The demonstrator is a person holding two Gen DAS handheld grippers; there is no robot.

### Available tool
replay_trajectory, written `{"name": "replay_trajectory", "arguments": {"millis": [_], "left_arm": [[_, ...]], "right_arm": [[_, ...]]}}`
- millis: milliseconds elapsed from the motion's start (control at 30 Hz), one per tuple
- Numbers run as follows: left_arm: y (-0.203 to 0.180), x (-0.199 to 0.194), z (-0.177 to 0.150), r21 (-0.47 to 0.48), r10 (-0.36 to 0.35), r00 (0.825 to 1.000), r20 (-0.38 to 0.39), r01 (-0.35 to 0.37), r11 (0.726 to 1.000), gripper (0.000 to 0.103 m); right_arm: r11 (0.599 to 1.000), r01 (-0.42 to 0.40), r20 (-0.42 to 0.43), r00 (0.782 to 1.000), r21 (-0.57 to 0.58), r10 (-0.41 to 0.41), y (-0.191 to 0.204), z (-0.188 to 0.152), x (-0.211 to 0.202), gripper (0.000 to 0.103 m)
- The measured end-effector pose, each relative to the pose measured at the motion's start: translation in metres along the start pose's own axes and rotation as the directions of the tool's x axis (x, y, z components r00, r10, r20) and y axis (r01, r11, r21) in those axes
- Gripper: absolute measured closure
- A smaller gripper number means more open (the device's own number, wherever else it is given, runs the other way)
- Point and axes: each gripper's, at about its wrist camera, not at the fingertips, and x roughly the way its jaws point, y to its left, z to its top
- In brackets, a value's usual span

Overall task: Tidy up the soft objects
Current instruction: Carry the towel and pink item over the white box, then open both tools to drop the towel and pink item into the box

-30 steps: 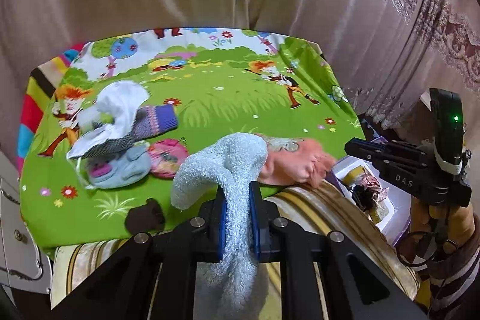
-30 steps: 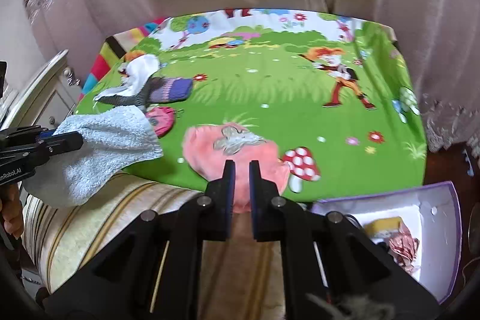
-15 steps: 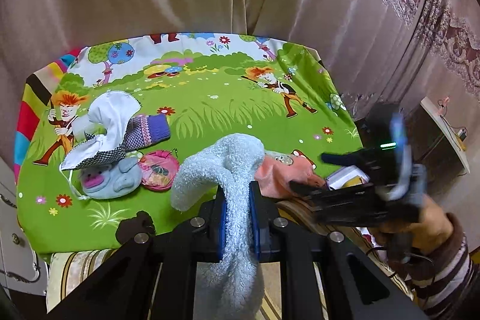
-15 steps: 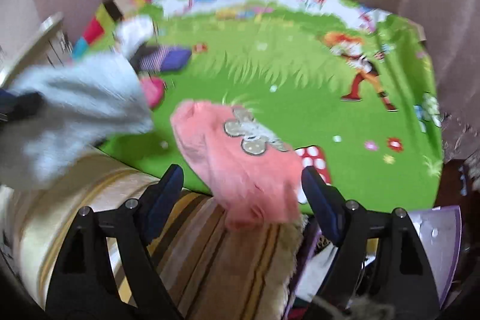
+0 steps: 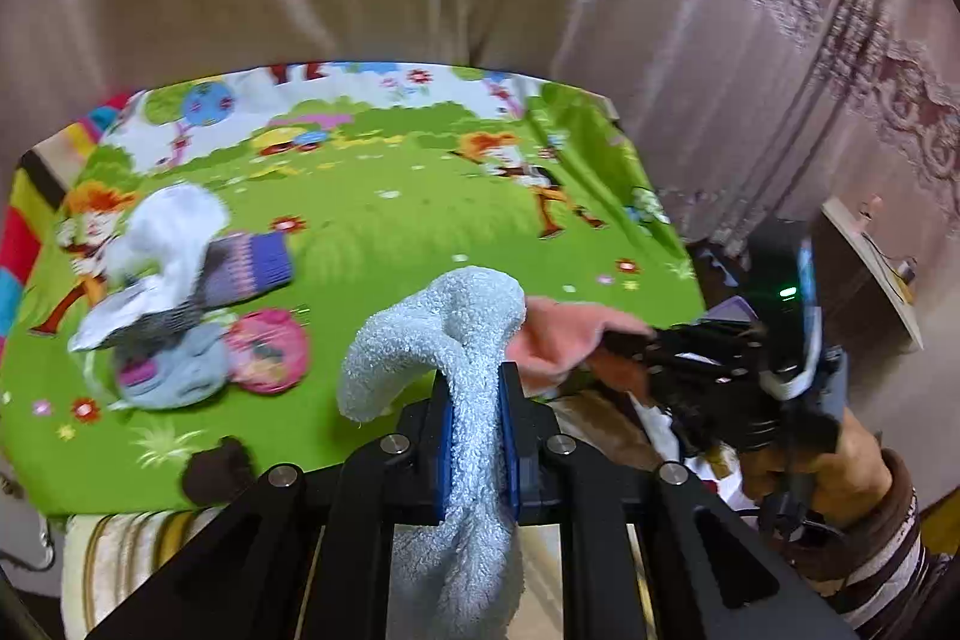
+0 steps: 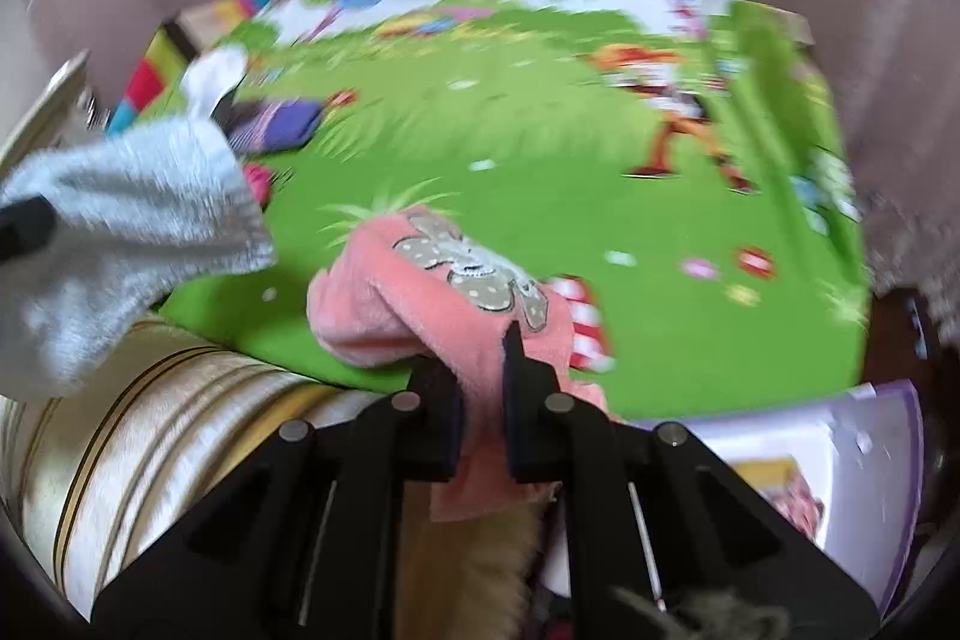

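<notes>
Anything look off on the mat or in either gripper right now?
Nothing damaged or spilled. The soft items at the mat's left edge sit in a loose heap, white cloth draped over the purple knit sock. The left gripper clamps the pale blue towel; the right gripper clamps the pink cloth.

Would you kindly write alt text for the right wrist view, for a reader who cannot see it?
The right gripper has closed its fingers on a pink fleece cloth with a spotted grey appliqué, at the near edge of a green cartoon-print mat. A pale blue towel hangs at left, and an open white box sits at lower right. The picture is motion-blurred.
</notes>
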Motion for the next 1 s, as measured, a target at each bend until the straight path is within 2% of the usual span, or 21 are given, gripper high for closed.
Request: {"name": "replay_trajectory", "arguments": {"millis": [167, 333, 600, 833, 867, 933, 967, 1000], "left_arm": [[-0.039, 0.017, 0.005, 0.042, -0.085, 0.996, -0.015, 0.086, 0.995, 0.089], [-0.083, 0.033, 0.010, 0.085, -0.174, 0.984, -0.028, 0.176, 0.981, 0.089], [-0.160, 0.062, 0.011, 0.175, -0.280, 0.955, -0.096, 0.293, 0.940, 0.089], [-0.211, 0.089, -0.003, 0.191, -0.334, 0.924, -0.188, 0.368, 0.910, 0.088], [-0.218, 0.095, -0.006, 0.191, -0.340, 0.919, -0.200, 0.377, 0.906, 0.086], [-0.227, 0.104, -0.011, 0.205, -0.338, 0.914, -0.225, 0.384, 0.900, 0.072], [-0.232, 0.110, -0.014, 0.208, -0.329, 0.912, -0.245, 0.381, 0.901, 0.055], [-0.233, 0.113, -0.014, 0.204, -0.321, 0.914, -0.249, 0.374, 0.905, 0.043]], "right_arm": [[0.988, 0.085, 0.058, 0.994, 0.131, -0.093, -0.059, -0.024, -0.053, 0.090], [0.959, 0.173, 0.065, 0.979, 0.226, -0.192, -0.105, -0.048, -0.087, 0.090], [0.900, 0.260, 0.029, 0.957, 0.350, -0.288, -0.160, -0.085, -0.109, 0.090], [0.860, 0.301, 0.018, 0.941, 0.413, -0.338, -0.189, -0.104, -0.122, 0.090], [0.854, 0.304, 0.017, 0.939, 0.421, -0.343, -0.193, -0.106, -0.123, 0.090], [0.843, 0.311, 0.012, 0.936, 0.438, -0.352, -0.200, -0.110, -0.125, 0.090], [0.838, 0.314, 0.010, 0.935, 0.445, -0.356, -0.202, -0.112, -0.126, 0.090], [0.835, 0.315, 0.008, 0.934, 0.451, -0.357, -0.204, -0.113, -0.126, 0.090]]}}
